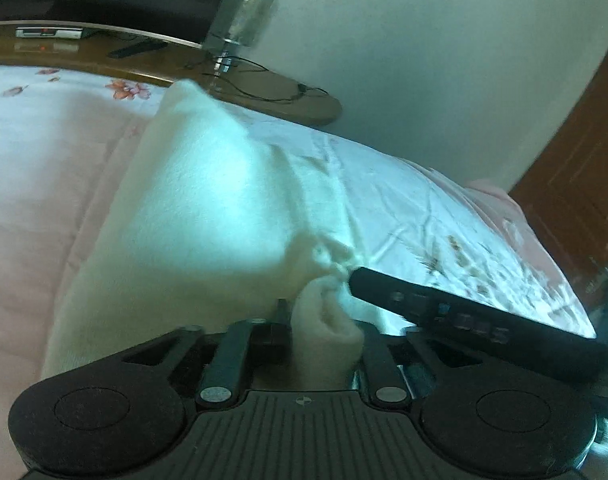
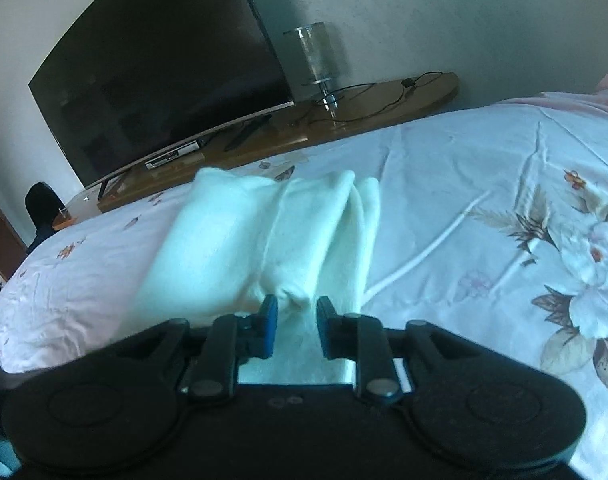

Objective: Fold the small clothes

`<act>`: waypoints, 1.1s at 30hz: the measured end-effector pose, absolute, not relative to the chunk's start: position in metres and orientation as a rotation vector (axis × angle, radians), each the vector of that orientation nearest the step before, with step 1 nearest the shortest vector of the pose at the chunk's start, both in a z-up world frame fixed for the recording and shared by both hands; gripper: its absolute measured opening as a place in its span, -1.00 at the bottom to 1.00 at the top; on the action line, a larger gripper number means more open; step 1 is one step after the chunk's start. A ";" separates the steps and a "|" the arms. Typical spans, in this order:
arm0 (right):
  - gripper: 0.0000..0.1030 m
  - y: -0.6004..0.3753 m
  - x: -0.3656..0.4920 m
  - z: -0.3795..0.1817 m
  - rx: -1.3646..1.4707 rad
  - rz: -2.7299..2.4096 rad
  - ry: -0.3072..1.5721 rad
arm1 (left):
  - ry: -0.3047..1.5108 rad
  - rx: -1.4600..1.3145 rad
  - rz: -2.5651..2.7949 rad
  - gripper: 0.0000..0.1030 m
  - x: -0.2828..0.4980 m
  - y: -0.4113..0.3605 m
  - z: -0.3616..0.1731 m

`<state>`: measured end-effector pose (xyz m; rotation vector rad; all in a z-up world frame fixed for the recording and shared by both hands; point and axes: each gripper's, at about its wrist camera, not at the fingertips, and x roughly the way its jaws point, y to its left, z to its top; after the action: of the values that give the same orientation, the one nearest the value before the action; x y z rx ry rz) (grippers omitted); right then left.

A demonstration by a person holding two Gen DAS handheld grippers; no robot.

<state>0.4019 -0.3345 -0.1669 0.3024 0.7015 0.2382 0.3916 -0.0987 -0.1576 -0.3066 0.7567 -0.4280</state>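
A small white garment [image 1: 191, 216] lies in soft folds on the bed, raised toward both grippers. In the left wrist view a bunched corner of it [image 1: 328, 332] sits between the jaws of my left gripper [image 1: 324, 316], which stand a little apart, not pinching it; the right finger is hidden by cloth. A long black bar [image 1: 456, 316], apparently part of the other gripper, crosses at the right. In the right wrist view my right gripper [image 2: 297, 314] has its blue-padded fingers [image 2: 268, 320] apart, with a fold of the white garment [image 2: 263, 236] lying loose between them.
The bed has a pale floral sheet [image 2: 484, 208] and a pink cover [image 1: 35, 184]. Past its far edge runs a wooden shelf [image 2: 384, 100] with a dark television [image 2: 155, 72], a glass lamp [image 2: 318, 56] and cables. A brown door [image 1: 584, 184] stands at the right.
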 end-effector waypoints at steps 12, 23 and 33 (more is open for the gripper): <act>-0.27 -0.341 0.413 -0.167 0.430 0.265 0.760 | 0.644 -0.272 -0.274 0.68 0.391 -0.027 -0.108; -0.40 -0.324 0.442 -0.191 0.516 0.298 0.775 | 0.765 -0.250 -0.197 0.68 0.460 -0.038 -0.174; -0.69 -0.331 0.433 -0.154 0.312 0.294 0.722 | 0.711 -0.195 -0.236 0.68 0.457 -0.061 -0.157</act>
<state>0.4334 -0.3315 -0.1544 0.3119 0.7219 0.2945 0.4567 -0.0605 -0.1572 -0.1946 0.7115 -0.2358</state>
